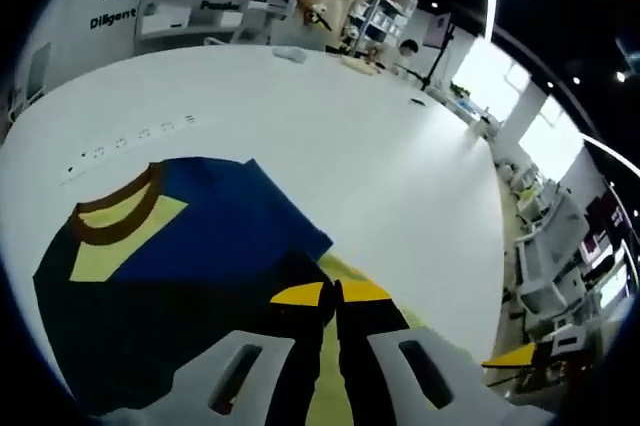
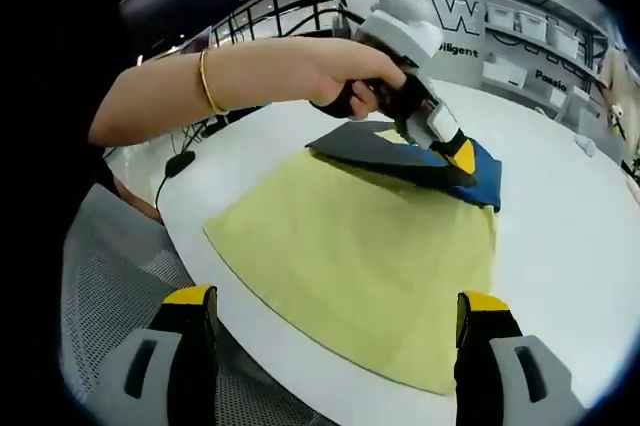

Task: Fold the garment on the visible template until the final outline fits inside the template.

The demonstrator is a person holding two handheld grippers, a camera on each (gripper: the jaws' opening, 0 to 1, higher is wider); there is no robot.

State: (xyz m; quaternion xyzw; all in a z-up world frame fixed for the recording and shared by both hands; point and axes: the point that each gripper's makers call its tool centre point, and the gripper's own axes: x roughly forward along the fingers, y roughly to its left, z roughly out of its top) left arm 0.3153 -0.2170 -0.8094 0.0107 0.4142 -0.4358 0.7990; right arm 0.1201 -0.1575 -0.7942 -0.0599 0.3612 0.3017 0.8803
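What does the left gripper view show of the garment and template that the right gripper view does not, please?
The left gripper view alone shows the garment's brown collar with its yellow inner neck panel, and the left gripper with jaws closed together over the navy cloth.

The right gripper view alone shows the yellow template nearly whole, a hand holding the left gripper, a gold bracelet, and the right gripper with jaws wide apart.

Both show the navy garment lying partly on the template, on a white table.

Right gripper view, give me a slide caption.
Left gripper pinches the folded blue garment on the yellow template.
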